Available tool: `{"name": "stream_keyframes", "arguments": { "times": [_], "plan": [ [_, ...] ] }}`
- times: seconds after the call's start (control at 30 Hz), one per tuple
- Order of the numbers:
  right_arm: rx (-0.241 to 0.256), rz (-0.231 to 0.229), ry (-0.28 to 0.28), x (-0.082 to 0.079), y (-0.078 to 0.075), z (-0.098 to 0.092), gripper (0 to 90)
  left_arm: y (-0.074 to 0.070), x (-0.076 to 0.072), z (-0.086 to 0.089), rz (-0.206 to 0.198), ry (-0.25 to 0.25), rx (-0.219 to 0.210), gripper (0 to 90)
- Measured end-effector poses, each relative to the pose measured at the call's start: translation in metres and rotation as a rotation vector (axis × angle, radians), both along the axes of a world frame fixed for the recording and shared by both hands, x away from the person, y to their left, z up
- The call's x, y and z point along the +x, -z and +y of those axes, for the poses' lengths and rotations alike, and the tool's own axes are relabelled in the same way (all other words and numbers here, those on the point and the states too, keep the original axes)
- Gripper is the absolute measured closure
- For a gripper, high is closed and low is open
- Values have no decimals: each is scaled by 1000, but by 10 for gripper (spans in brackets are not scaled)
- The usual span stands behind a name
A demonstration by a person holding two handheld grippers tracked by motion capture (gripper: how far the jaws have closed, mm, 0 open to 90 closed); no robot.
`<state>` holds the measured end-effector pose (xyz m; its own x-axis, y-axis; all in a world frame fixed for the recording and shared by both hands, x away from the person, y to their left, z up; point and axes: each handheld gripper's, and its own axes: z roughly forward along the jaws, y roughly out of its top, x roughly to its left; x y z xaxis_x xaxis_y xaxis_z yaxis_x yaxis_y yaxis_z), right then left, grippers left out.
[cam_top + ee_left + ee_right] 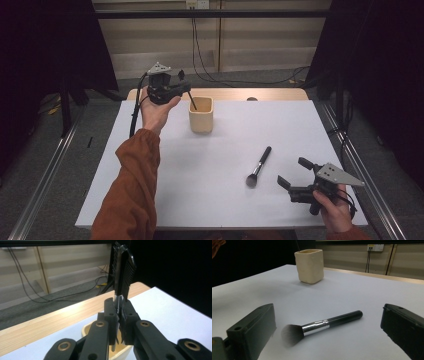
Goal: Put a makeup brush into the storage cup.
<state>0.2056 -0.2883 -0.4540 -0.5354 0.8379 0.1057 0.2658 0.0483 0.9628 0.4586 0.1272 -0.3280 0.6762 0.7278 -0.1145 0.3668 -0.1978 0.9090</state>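
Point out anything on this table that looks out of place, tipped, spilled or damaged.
Nothing stands out. The cream cup stands upright, undamaged, with nothing spilled. The left claw is shut on a comb above the cup. The makeup brush lies flat on the white table, between the open right claw's jaws.

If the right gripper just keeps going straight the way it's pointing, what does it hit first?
Most likely the makeup brush: it lies on the table just ahead of the open right gripper, between its jaws' line. The beige cup stands farther off.
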Motion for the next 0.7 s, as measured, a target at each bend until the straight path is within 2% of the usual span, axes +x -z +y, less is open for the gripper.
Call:
{"name": "stream_keyframes", "arguments": {
  "times": [0.13, 0.37, 0.53, 0.7],
  "plan": [
    [-8, -3, -8, 0, 0, 0, 0, 7, 3, -1, 20, -2, 12, 855],
    [-9, -2, -11, 0, 0, 1, 0, 14, 4, -4, 22, 0, 10, 855],
    [-11, -3, -11, 0, 0, 1, 0, 22, 5, -9, 30, 9, 35, 855],
    [-4, -2, -8, -1, 0, 1, 0, 29, 4, -9, 41, 8, 43, 855]
  ]
}}
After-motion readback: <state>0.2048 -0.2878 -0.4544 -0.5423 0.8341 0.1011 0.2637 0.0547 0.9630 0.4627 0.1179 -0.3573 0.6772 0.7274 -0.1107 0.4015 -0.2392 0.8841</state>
